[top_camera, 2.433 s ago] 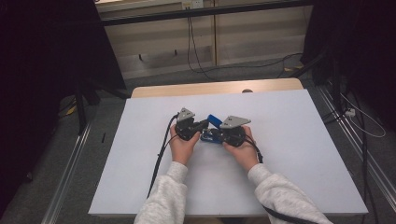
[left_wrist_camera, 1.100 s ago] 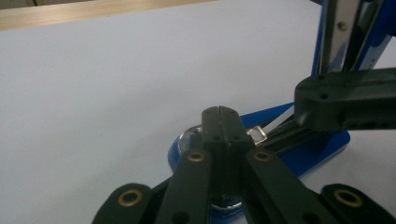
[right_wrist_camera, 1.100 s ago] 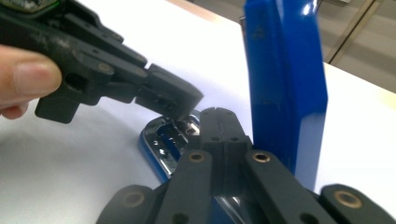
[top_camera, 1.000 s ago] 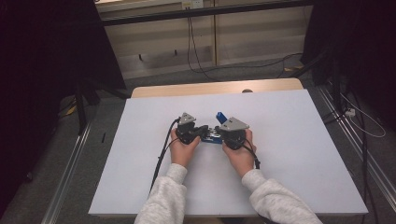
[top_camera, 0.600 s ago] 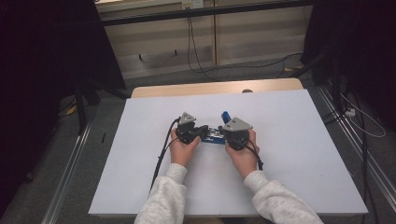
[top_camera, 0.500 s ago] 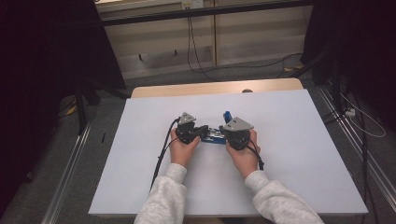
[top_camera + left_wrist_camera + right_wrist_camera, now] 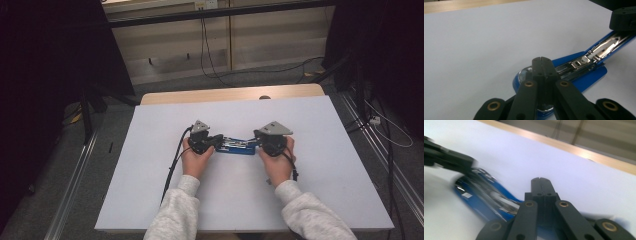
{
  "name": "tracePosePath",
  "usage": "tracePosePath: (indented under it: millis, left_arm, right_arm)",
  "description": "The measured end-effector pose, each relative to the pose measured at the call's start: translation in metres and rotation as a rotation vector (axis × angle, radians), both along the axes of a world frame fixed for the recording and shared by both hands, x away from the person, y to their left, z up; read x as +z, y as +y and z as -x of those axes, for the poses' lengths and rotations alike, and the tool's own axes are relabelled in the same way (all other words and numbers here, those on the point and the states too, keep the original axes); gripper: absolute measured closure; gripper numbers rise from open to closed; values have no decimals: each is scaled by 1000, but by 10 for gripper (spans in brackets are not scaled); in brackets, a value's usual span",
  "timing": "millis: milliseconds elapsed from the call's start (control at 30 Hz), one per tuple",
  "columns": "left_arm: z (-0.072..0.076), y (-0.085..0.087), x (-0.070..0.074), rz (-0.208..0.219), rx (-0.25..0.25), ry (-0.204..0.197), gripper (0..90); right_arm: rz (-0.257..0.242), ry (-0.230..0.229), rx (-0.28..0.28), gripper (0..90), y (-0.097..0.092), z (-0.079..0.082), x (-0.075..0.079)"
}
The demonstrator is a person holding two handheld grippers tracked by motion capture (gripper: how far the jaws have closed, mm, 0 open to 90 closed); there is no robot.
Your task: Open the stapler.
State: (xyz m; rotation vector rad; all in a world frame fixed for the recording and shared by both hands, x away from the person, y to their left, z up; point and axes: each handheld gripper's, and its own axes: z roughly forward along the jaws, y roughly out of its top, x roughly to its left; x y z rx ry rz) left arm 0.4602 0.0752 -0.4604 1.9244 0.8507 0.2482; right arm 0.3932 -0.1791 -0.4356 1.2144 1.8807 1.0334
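no legible text, no labels, no brand marks, no numbers, no signs anywhere

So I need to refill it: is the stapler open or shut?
Open: the stapler lies spread flat, its metal staple channel exposed.

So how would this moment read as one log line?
left gripper: shut, on stapler base | right gripper: shut, at its opened arm | table

Blue stapler (image 7: 239,145); white table (image 7: 320,185)
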Motion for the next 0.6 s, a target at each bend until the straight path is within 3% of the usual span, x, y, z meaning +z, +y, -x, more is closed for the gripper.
tracePosePath:
  millis: [100, 433, 600]
  left_arm:
    - [-1, 0, 0, 4, -3, 1, 900]
    - [0, 0, 0, 1, -1, -1, 900]
    - [0, 1, 0, 3, -3, 3, 900]
  right_arm:
    - [-30, 11, -2, 900, -23, 4, -7]
    - [17, 7, 38, 900, -23, 6, -8]
    - [7, 15, 39, 900, -31, 6, -16]
